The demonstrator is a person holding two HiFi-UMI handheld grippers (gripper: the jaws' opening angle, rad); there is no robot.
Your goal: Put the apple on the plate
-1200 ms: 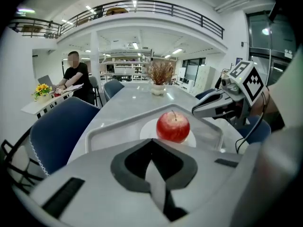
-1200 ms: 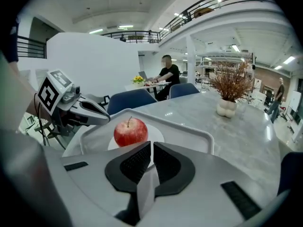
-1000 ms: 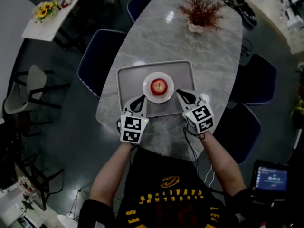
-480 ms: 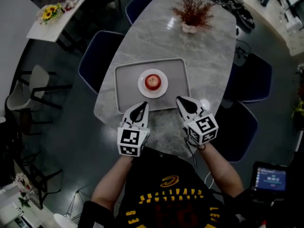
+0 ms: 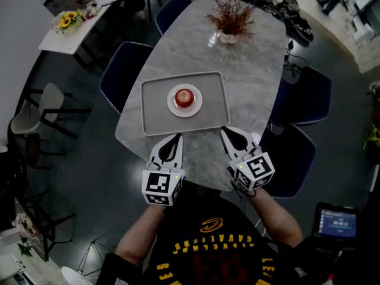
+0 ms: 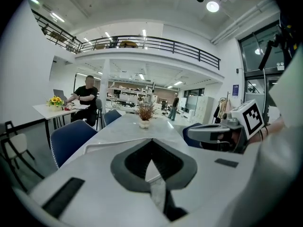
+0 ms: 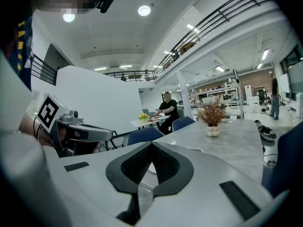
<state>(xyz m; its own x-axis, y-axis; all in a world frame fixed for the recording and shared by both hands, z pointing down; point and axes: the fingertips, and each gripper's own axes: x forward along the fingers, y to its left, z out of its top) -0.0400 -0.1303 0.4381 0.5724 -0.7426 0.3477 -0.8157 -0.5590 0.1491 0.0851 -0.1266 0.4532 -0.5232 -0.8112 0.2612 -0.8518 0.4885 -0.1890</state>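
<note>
A red apple (image 5: 184, 97) sits on a small white plate (image 5: 194, 107) in the middle of a grey tray (image 5: 153, 108) on the marble table (image 5: 237, 70). Both grippers hover at the table's near edge, short of the tray and apart from it. My left gripper (image 5: 174, 140) is shut with nothing between its pads; its closed jaws (image 6: 151, 143) point along the table. My right gripper (image 5: 228, 134) is also shut and empty (image 7: 151, 145). Each gripper shows in the other's view: the right one (image 6: 213, 132) and the left one (image 7: 75, 132).
A potted dried plant (image 5: 229, 19) stands at the table's far end. Blue chairs (image 5: 123, 70) (image 5: 310, 97) (image 5: 294, 159) flank the table. A side table with yellow flowers (image 5: 71, 21) is at the far left, with a person seated at it (image 6: 87, 96).
Both grippers have drawn back from the tray's near rim toward the person and risen. The apple stays on the plate.
</note>
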